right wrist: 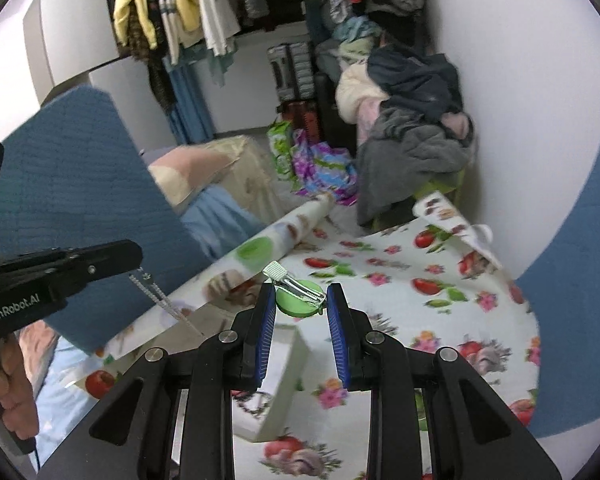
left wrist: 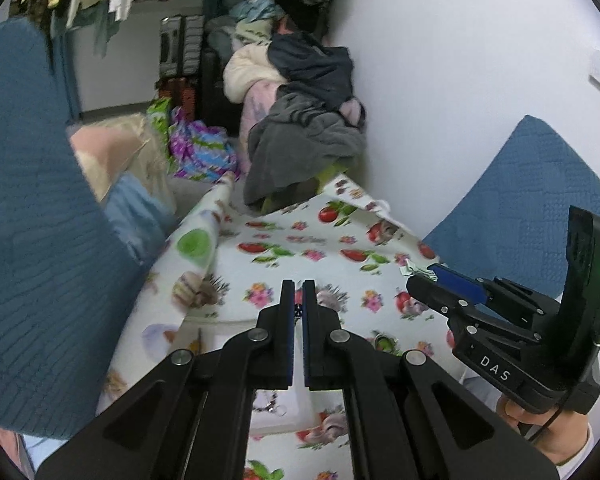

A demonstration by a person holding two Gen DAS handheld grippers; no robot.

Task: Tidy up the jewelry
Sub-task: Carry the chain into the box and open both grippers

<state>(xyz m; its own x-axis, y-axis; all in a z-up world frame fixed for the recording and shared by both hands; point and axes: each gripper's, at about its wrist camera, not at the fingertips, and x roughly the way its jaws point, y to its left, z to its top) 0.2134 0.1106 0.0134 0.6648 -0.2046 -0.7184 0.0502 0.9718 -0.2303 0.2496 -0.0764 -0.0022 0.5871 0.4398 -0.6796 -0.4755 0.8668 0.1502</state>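
Note:
My left gripper (left wrist: 298, 285) is shut on a thin silver chain (right wrist: 160, 300), which hangs from its tip (right wrist: 134, 258) in the right wrist view. A small dark bead shows between the jaws. My right gripper (right wrist: 300, 290) grips a green round hair clip (right wrist: 300, 300) with a silver metal clasp, held above the table; it also shows in the left wrist view (left wrist: 420, 274). A white jewelry box (right wrist: 276, 384) lies below the grippers, with a chain piece inside (left wrist: 270, 404).
A fruit-and-flower patterned tablecloth (left wrist: 300, 248) covers the table, its far edges curled up. Blue quilted cushions (left wrist: 28, 220) stand at the left and right (left wrist: 532, 184). Piled clothes (left wrist: 308, 120) lie beyond the table against the white wall.

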